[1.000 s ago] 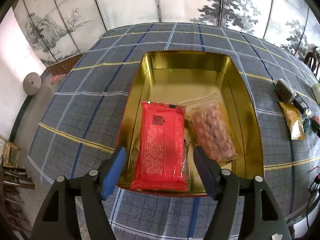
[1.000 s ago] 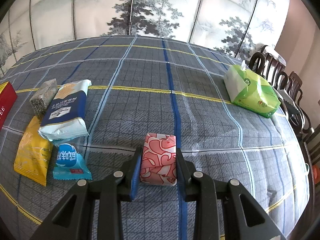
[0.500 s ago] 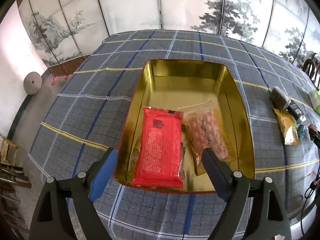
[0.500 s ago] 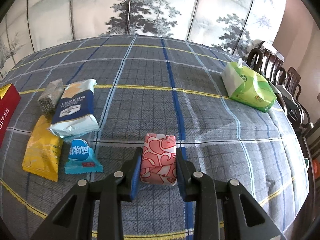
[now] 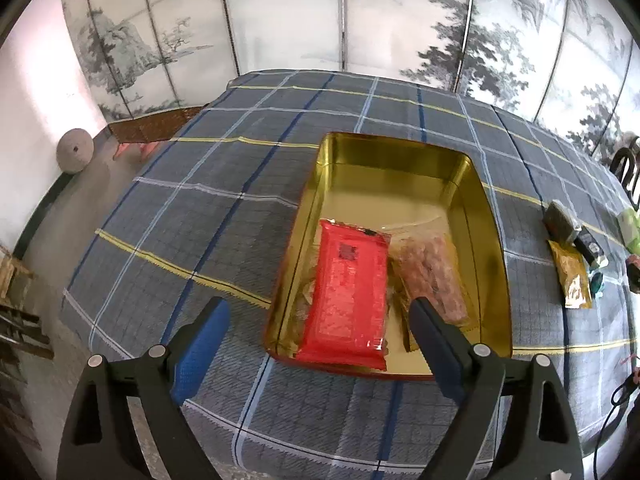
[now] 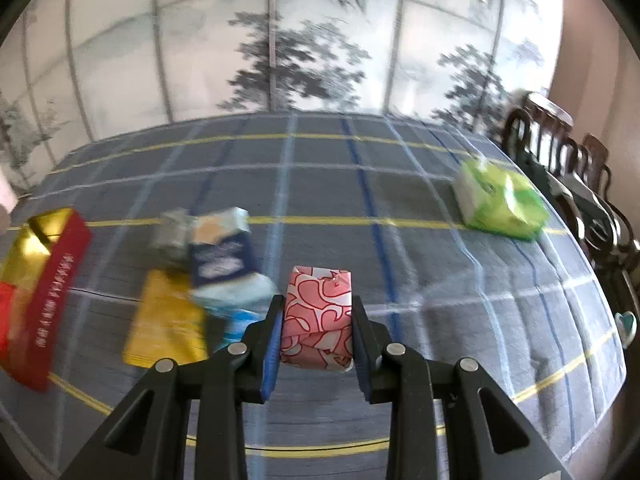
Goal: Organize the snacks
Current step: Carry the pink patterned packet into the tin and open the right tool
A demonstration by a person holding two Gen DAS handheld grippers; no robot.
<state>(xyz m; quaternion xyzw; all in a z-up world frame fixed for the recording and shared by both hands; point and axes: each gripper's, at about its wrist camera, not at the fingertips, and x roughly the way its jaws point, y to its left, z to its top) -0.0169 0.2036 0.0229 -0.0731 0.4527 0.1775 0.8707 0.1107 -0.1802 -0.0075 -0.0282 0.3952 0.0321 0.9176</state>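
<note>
A gold tin with a red outside sits on the plaid tablecloth. In it lie a red packet and a clear bag of pink snacks. My left gripper is open and empty, above the tin's near edge. My right gripper is shut on a pink patterned packet, held above the table. Left of it lie a yellow packet, a blue-and-white bag and a grey packet, blurred. The tin's red side shows at far left.
A green tissue pack lies at the table's right side, near dark wooden chairs. A painted folding screen stands behind the table. The loose snacks also show at the right of the left wrist view. The table's edge drops off at left.
My left gripper has pulled back and up from the tin and opened wider. My right gripper has lifted the pink packet and swung left, bringing the tin into view.
</note>
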